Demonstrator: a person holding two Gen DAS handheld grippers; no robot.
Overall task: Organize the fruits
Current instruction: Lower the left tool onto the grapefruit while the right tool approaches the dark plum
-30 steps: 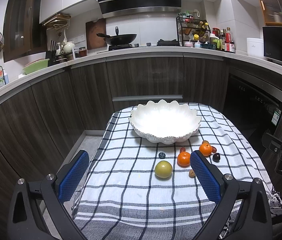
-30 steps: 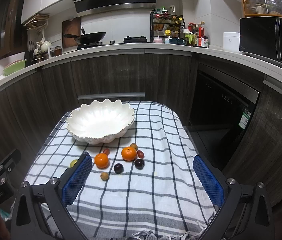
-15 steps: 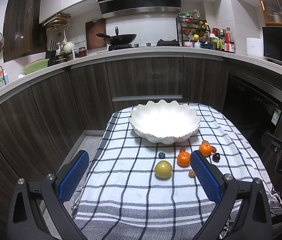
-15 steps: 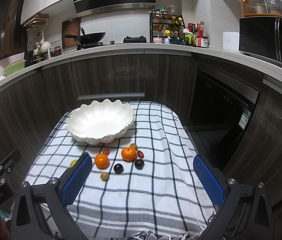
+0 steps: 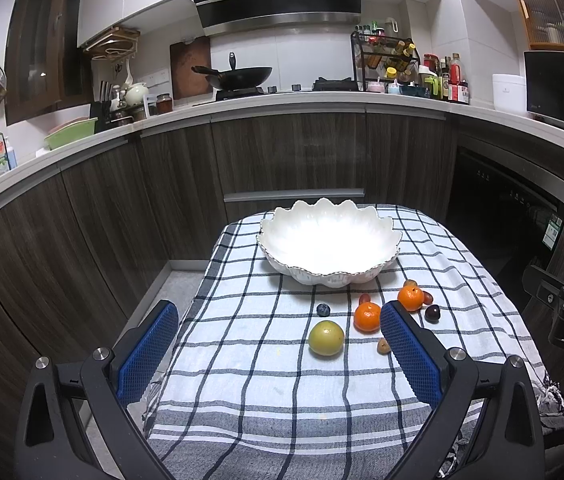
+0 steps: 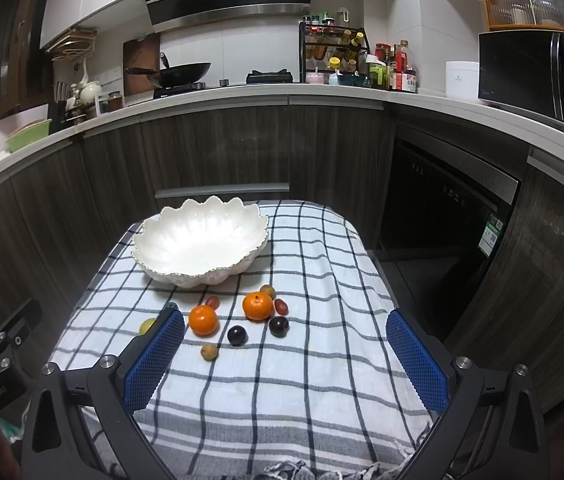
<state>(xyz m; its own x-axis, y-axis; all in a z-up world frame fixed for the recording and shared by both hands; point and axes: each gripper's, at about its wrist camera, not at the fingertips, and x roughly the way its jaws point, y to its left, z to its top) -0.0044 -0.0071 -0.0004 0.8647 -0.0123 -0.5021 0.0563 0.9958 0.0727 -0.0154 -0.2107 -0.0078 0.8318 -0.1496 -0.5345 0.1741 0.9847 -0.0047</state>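
Fruits lie loose on the checked cloth (image 6: 322, 360) covering the desk, centre of both views, none in the bowl. The white scalloped bowl (image 5: 328, 240) stands empty just above them in frame. Left wrist view: a yellow-green apple (image 5: 326, 337) sits at centre, a blueberry (image 5: 323, 309) just above it, one orange (image 5: 367, 317) to its right, a second orange (image 5: 410, 297) further right. Right wrist view: two dark plums (image 6: 237, 335) and small brown fruits lie near the oranges. The left gripper (image 5: 277, 354) is spread wide, holding nothing, low in frame. The right gripper (image 6: 286, 360) is likewise wide and empty. Kitchen counter (image 6: 241, 96) runs across the upper frame.
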